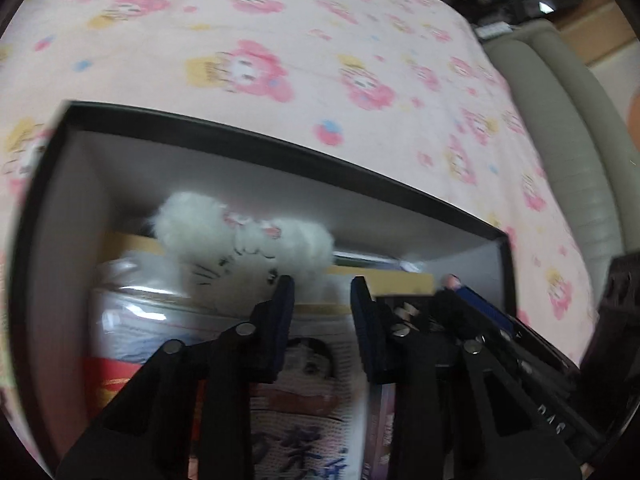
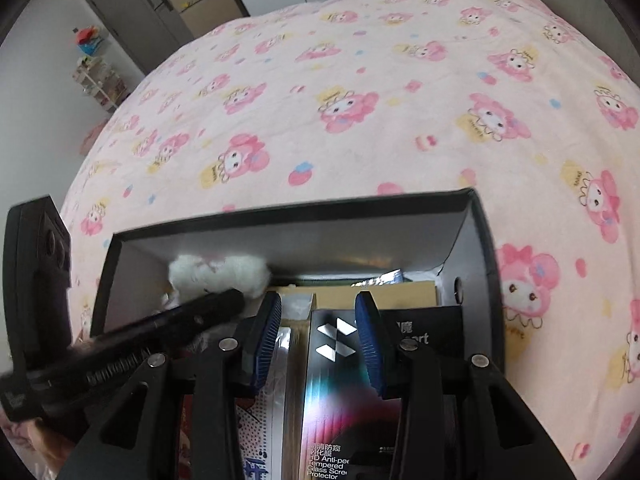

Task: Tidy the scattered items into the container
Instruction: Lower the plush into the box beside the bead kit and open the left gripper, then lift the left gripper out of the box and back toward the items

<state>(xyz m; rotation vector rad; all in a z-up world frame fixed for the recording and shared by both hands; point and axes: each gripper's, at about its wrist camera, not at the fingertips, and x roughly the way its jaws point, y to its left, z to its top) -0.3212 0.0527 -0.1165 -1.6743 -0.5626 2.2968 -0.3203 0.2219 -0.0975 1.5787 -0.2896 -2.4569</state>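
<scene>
A black box with grey inner walls [image 1: 240,184] [image 2: 320,244] stands on the pink bedspread. Inside lie a white fluffy plush [image 1: 240,236] [image 2: 216,272], a packet printed with a face [image 1: 312,364], a brown cardboard piece [image 2: 400,292] and a black screen-protector package [image 2: 344,364]. My left gripper [image 1: 322,292] hangs open over the box, above the printed packet, near the plush. My right gripper [image 2: 318,312] is open over the black package, touching nothing. Each gripper appears in the other's view, the left one [image 2: 160,328] crossing in front of the plush.
The pink cartoon-print bedspread [image 2: 360,100] stretches beyond the box. A grey padded bed edge [image 1: 560,120] runs along the right. A door [image 2: 132,8], cardboard boxes and a small shelf [image 2: 100,76] stand past the bed's far left.
</scene>
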